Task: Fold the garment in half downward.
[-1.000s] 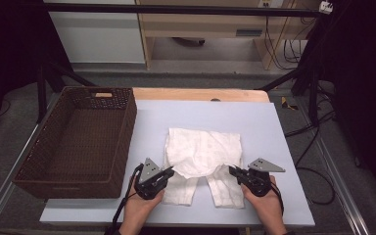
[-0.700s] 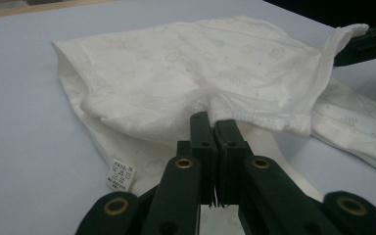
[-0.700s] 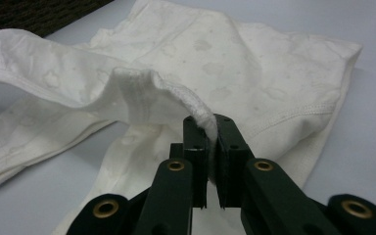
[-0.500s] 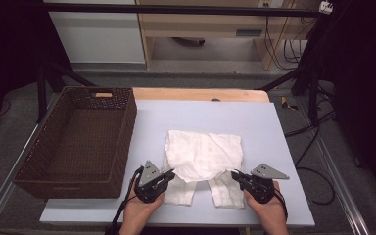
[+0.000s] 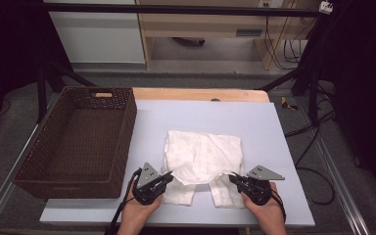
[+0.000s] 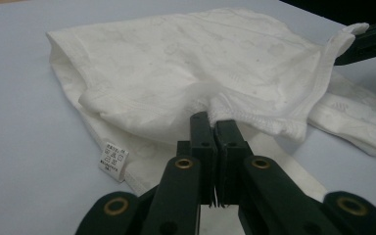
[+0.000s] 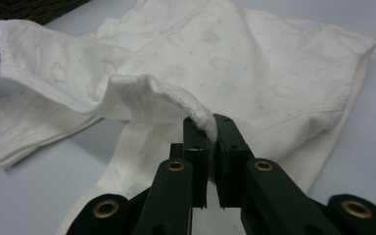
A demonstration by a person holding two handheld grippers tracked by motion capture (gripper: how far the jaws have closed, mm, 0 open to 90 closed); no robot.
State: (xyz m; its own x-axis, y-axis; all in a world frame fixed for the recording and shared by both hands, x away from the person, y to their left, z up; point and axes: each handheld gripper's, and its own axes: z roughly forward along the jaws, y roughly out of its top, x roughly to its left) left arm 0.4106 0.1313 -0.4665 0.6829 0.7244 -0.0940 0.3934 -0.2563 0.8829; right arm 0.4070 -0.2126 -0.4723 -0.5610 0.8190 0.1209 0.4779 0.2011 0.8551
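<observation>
A white patterned garment (image 5: 203, 156) lies folded over itself on the pale blue table (image 5: 264, 127), its two legs pointing toward the near edge. My left gripper (image 5: 169, 175) is shut on the folded layer's stitched hem at its left end (image 6: 214, 122). My right gripper (image 5: 232, 177) is shut on the same hem at its right end (image 7: 209, 121). The hem sags between them, lifted slightly off the legs. A care label (image 6: 113, 160) hangs from the garment's (image 6: 186, 63) lower layer. The right gripper's tip (image 6: 372, 36) shows in the left gripper view.
A dark brown wicker basket (image 5: 73, 137) stands open on the table's left side, its wall close to my left gripper. Bare blue table surface lies beyond and to the right of the garment. Cables and stands sit on the floor at right.
Both grippers have drawn the held hem slightly toward the near edge, so the folded layer now covers more of the legs. Both stay shut on the cloth.
</observation>
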